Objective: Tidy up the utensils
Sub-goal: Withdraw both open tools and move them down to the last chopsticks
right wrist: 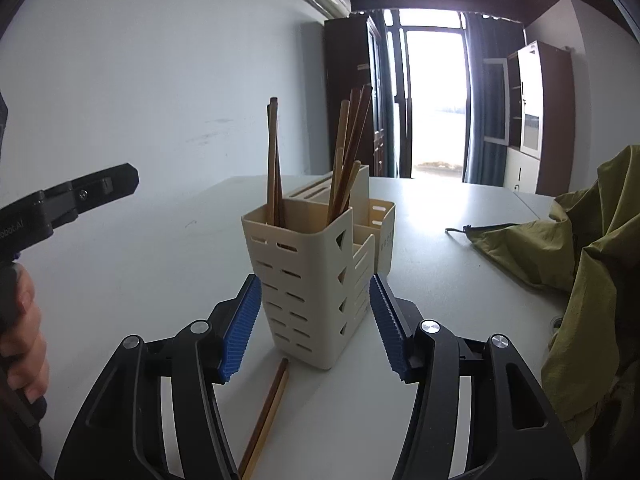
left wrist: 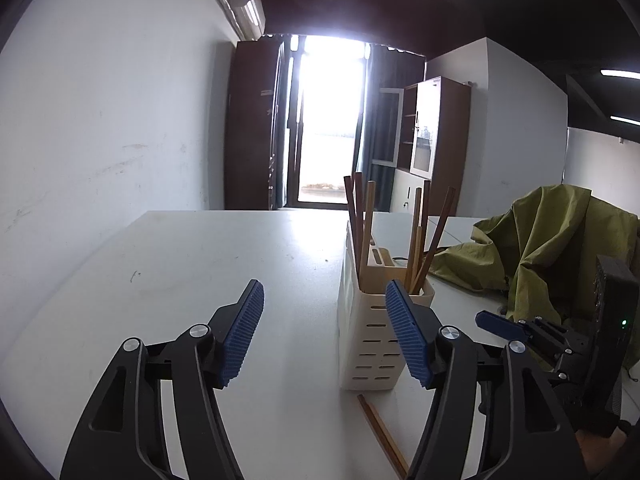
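Chopsticks (right wrist: 266, 408), one loose pair, are seen lying flat on the tabletop (right wrist: 420, 240) just before the cream holder (right wrist: 308, 280), where others stand upright. Both the left tongs (left wrist: 324, 332) and right tongs (right wrist: 315, 326) are spread wide, empty. The pair is best pinched together near one end, then tipped upright.

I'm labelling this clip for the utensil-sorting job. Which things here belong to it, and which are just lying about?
Belongs to the job:
- cream utensil holder
- chopsticks standing in it
- chopstick pair lying on the table

Just lying about:
- olive-green jacket
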`<act>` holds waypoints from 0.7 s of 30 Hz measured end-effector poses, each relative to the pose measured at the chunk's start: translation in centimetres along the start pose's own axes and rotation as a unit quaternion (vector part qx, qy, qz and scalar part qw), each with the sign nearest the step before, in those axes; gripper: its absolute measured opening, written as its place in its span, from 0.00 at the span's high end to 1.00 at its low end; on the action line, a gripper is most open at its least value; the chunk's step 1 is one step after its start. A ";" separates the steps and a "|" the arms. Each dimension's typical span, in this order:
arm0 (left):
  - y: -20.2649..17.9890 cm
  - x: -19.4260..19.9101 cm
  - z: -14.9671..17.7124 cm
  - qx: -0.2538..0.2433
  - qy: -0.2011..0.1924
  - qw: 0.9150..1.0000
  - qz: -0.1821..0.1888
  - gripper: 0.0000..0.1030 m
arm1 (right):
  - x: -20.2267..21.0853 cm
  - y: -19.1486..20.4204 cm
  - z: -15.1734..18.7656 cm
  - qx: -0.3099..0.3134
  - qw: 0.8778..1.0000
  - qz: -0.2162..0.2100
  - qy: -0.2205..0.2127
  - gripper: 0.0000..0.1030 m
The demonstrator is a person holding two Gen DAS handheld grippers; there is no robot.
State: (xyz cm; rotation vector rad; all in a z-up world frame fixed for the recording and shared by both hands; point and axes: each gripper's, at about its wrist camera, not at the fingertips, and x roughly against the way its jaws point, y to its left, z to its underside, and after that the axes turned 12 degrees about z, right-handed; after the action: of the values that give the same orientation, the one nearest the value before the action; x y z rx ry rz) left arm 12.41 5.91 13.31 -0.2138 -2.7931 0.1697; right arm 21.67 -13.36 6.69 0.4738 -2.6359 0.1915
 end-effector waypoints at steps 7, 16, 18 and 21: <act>0.2 0.4 0.7 0.000 0.009 1.000 0.004 0.31 | -2.0 0.7 1.0 -0.003 0.997 0.000 0.075 0.44; 1.6 -0.5 1.9 0.022 0.043 0.999 0.004 0.26 | -6.7 2.1 3.8 0.016 0.978 -0.020 0.208 0.44; 1.8 -0.6 2.1 0.019 0.048 0.999 0.000 0.25 | -7.7 2.2 4.6 0.007 0.973 -0.029 0.229 0.44; 2.3 -0.4 2.2 0.021 0.047 0.999 -0.003 0.24 | -8.3 2.5 5.2 0.007 0.970 -0.022 0.242 0.44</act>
State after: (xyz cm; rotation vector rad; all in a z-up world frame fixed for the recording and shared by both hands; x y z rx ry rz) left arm 12.33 7.86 10.79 -0.1987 -2.6931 0.2101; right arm 25.61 -9.69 -1.82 0.4274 -2.1462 0.2738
